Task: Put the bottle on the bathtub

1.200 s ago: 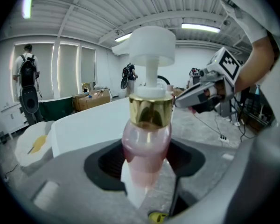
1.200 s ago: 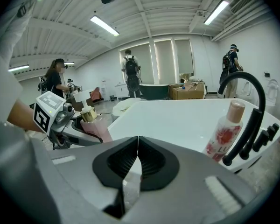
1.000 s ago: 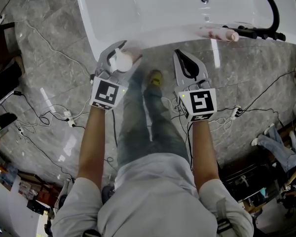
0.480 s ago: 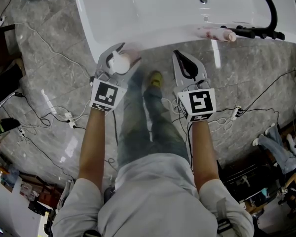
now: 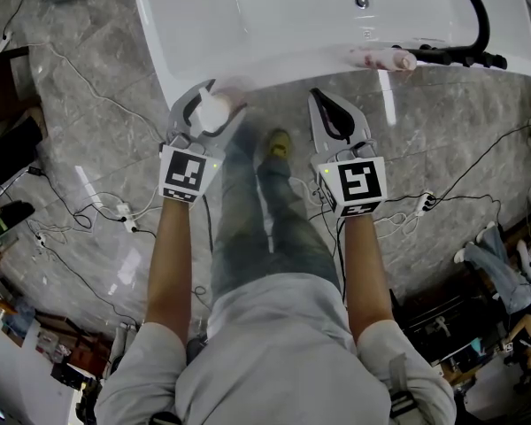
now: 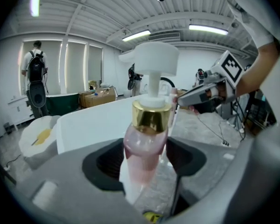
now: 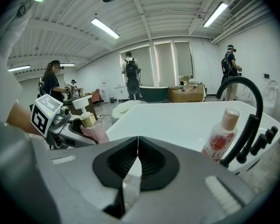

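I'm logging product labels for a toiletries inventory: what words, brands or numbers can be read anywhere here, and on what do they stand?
"LU": on the red-flowered label of the bottle beside the black faucet on the bathtub; nothing after these letters can be seen.
On the pink pump bottle: no print can be seen.
On the marker cubes: square patterns only, no letters.

text: "LU" (rest hidden) | on: red-flowered bottle | else: none legible

1. Head view: from above, facing steeply down, over the bathtub edge and the floor.
2. Left gripper view: low, close, facing across the bathtub.
3. Right gripper view: low, close, alongside. The bathtub is shared by all three.
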The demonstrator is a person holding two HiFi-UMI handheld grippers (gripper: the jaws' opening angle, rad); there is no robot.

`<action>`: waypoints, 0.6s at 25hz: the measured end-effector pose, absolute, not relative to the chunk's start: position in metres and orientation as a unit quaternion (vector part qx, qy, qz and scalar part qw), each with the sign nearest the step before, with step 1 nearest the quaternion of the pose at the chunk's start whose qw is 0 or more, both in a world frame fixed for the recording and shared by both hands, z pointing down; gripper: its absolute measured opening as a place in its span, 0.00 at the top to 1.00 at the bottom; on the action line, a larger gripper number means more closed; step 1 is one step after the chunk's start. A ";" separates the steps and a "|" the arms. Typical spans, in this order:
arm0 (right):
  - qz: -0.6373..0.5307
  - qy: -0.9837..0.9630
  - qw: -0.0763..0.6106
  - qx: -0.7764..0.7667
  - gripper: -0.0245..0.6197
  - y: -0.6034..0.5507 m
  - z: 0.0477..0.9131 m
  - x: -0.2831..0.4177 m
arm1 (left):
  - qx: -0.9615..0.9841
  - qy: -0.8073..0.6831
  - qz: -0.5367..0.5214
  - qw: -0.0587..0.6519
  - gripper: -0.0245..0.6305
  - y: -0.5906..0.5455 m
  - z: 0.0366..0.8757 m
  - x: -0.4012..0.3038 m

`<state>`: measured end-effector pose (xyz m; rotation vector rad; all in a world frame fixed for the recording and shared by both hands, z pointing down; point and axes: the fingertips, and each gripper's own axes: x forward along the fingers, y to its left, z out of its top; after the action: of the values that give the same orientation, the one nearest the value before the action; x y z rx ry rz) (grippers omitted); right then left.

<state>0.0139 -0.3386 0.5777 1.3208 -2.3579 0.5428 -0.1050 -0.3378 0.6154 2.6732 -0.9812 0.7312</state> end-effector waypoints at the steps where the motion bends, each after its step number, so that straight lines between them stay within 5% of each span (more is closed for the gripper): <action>1: 0.193 -0.840 0.191 0.470 0.96 -0.338 0.577 0.014 | 0.904 -0.334 0.247 0.102 0.53 -0.336 0.615 -0.105; 15: 0.168 -0.845 0.172 0.478 0.96 -0.319 0.523 0.026 | 0.884 -0.393 0.231 0.108 0.58 -0.305 0.567 -0.128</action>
<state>0.0264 -0.3190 0.5232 1.3564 -2.3983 0.4773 -0.1280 -0.3047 0.5672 2.6000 -1.1549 0.6795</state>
